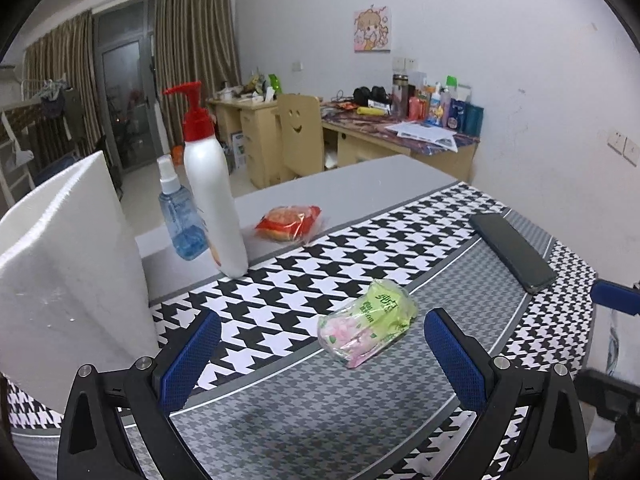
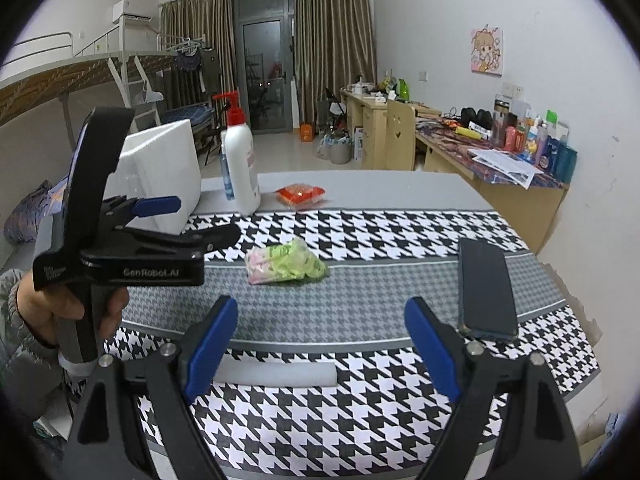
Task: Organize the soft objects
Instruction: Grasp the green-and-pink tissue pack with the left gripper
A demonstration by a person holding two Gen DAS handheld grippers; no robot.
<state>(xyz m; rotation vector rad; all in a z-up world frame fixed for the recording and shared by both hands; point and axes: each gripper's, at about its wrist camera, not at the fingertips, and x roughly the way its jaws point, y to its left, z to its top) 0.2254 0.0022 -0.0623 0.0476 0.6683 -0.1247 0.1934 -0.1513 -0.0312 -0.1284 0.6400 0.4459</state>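
Observation:
A soft green and pink tissue pack (image 1: 368, 322) (image 2: 284, 266) lies on the grey band of the houndstooth cloth. My left gripper (image 1: 323, 316) is open, and the pack sits just ahead of its blue pads (image 1: 192, 360), nearer the right one, touching neither. A red snack packet (image 1: 290, 222) (image 2: 300, 194) rests farther back on the bare grey tabletop. My right gripper (image 2: 320, 304) is open and empty, low over the cloth in front of the pack. The right wrist view shows the left gripper (image 2: 206, 218) from the side, held by a hand (image 2: 60, 308).
A white pump bottle (image 1: 212, 200) (image 2: 240, 168) and a blue spray bottle (image 1: 182, 216) stand at the back left beside a white foam box (image 1: 68, 280) (image 2: 160, 176). A dark phone (image 1: 512, 254) (image 2: 486, 290) lies at the right. A white strip (image 2: 276, 374) lies near the front.

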